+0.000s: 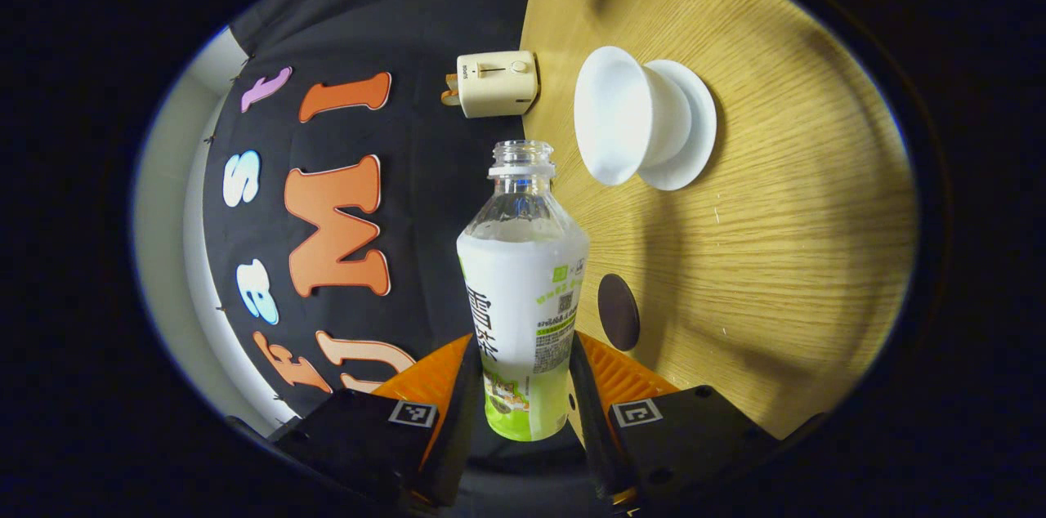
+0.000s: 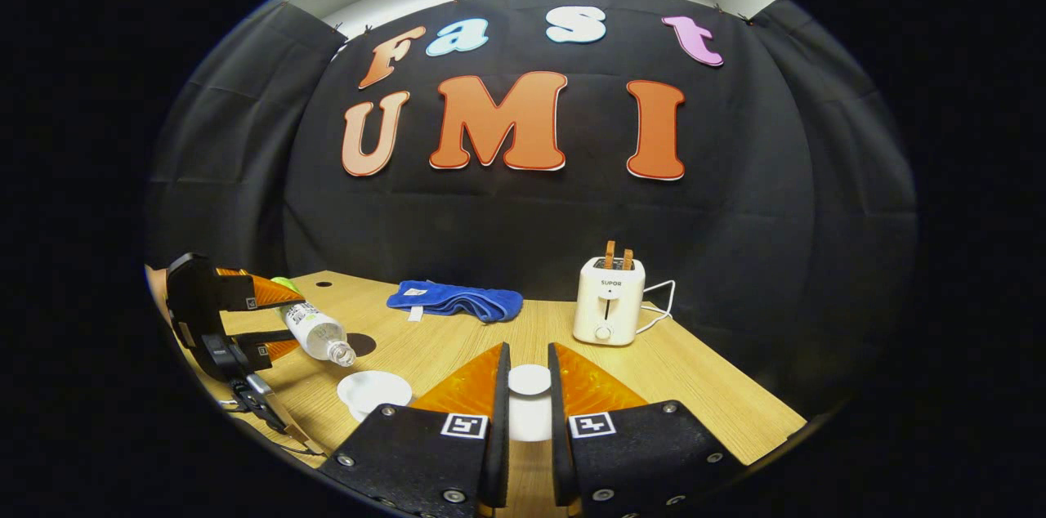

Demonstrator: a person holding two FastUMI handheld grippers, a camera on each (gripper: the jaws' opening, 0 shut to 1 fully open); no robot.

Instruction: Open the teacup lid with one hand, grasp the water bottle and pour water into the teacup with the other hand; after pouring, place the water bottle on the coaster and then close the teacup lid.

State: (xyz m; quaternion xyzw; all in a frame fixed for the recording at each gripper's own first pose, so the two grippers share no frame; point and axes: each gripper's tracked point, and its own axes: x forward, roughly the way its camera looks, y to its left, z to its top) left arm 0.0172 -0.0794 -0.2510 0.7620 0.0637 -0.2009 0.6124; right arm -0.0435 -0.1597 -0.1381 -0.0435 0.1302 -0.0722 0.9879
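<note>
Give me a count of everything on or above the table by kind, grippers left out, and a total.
Water bottle: 1
Teacup: 1
Saucer: 1
Teacup lid: 1
Coaster: 1
Toaster: 1
Blue cloth: 1
Total: 7

Your left gripper (image 1: 523, 387) is rolled sideways and tipped down, both fingers clamped on what it holds. Your right gripper (image 2: 529, 399) sits level, fingers pinched.
</note>
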